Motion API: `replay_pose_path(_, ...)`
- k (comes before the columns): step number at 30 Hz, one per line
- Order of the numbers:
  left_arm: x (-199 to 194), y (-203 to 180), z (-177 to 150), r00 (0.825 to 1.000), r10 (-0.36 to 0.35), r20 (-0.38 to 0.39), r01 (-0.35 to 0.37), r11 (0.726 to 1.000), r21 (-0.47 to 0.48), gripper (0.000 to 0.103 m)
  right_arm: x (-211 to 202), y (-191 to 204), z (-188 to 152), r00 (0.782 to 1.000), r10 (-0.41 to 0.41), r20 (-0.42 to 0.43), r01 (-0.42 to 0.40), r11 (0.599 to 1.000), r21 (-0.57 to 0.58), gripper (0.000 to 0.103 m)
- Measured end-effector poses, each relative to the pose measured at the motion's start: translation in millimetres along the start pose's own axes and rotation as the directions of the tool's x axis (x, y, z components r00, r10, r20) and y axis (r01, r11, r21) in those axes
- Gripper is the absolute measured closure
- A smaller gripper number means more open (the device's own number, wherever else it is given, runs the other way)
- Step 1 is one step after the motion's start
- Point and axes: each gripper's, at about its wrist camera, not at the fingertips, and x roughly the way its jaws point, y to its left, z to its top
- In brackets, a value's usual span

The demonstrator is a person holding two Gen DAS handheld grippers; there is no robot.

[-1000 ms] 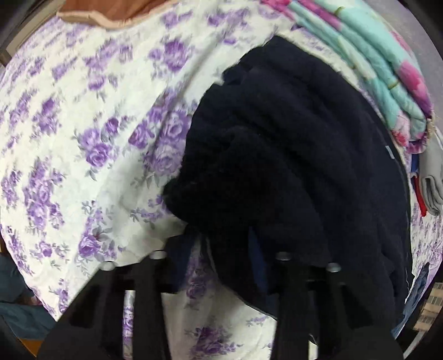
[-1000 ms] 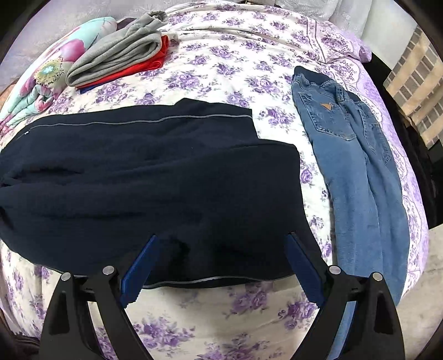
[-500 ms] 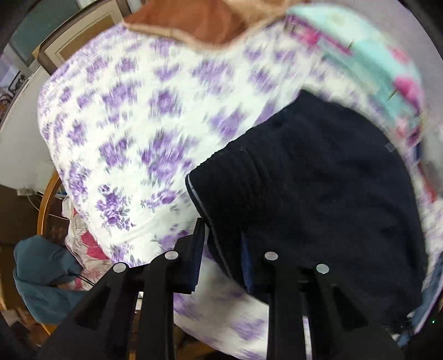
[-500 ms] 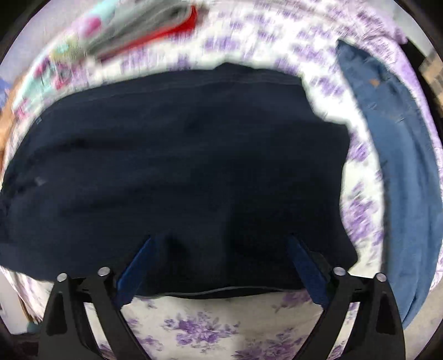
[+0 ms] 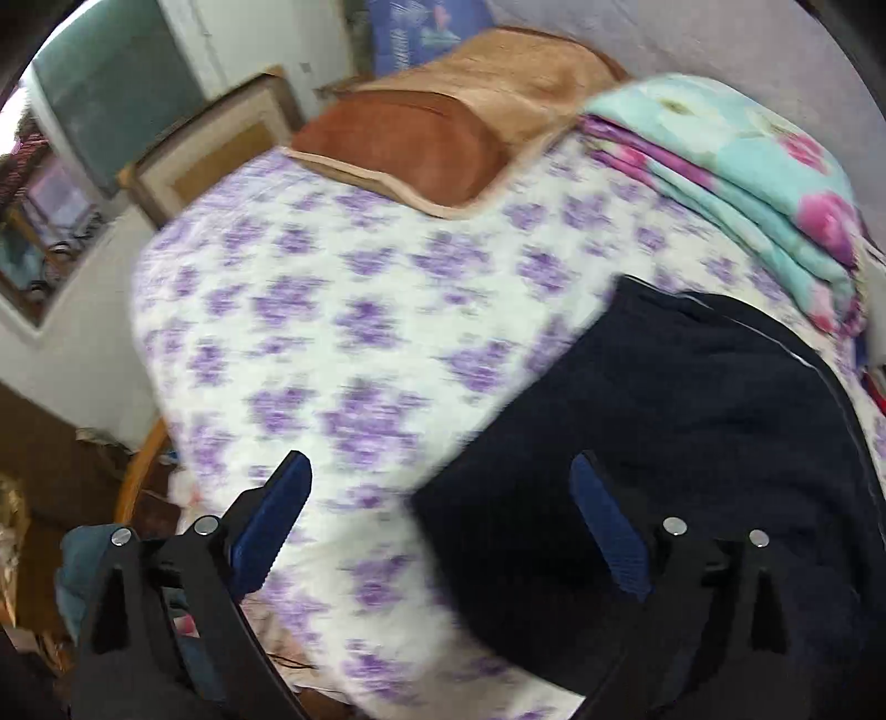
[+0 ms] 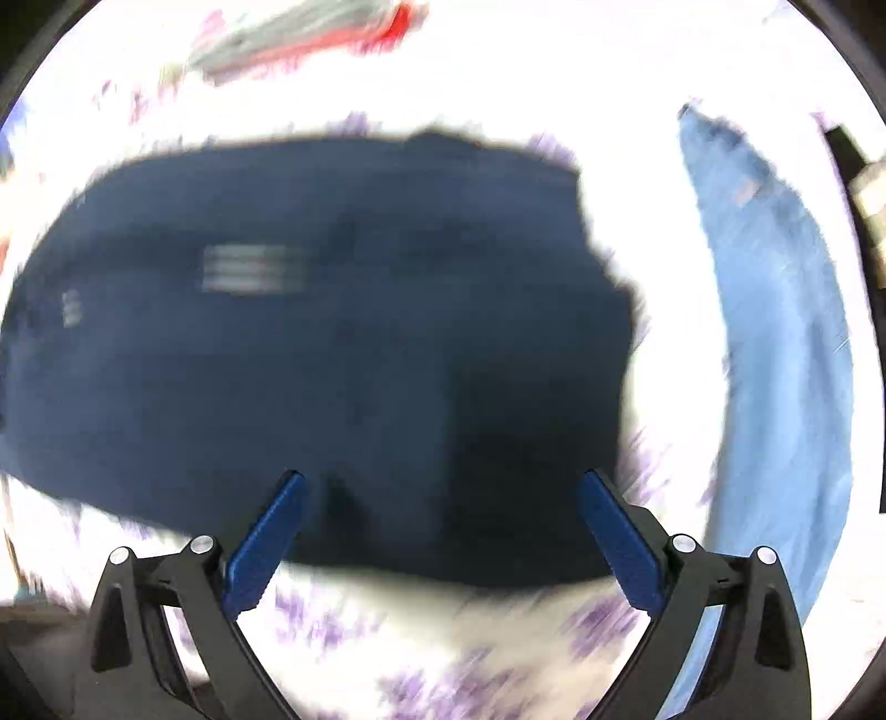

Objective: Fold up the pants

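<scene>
A bed covered by a white bedspread printed with purple flowers fills both wrist views. The dark navy pants lie folded flat on it, toward the right side in the left wrist view; in the blurred right wrist view the same pants spread across the middle.

The left gripper hangs above the bedspread with its jaws opening wide, blue pads apart, nothing pressed between them; the pants' edge lies below its right finger. The right gripper is spread wide above the near edge of the pants and grips nothing.

At the head of the bed sit a brown pillow and, to its right, a folded turquoise quilt with pink flowers. Blue jeans lie stretched out to the right of the navy pants, apart from them. A blurred grey and red stack of clothes lies at the far edge. Beyond the bed stand a pale wall and a wooden frame.
</scene>
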Motion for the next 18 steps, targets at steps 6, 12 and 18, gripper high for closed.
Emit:
replay_pose_path(6,18,-77,-27,0.986,-0.154,-0.065,0.161,0.980,0.121,0.011,-5,-61,69,0.965,-0.125,0.232,0.071,0.971,0.227,0.005)
replay_pose_path(12,33,-126,-58,0.970,-0.200,-0.138,0.230,0.940,0.251,0.011,76,-50,124,0.987,-0.112,0.117,0.097,0.988,0.121,0.034)
replay_pose_path(18,65,-125,-86,0.965,-0.178,-0.195,0.229,0.932,0.282,0.010,69,-41,147,0.991,0.011,0.135,-0.018,0.999,0.051,0.078)
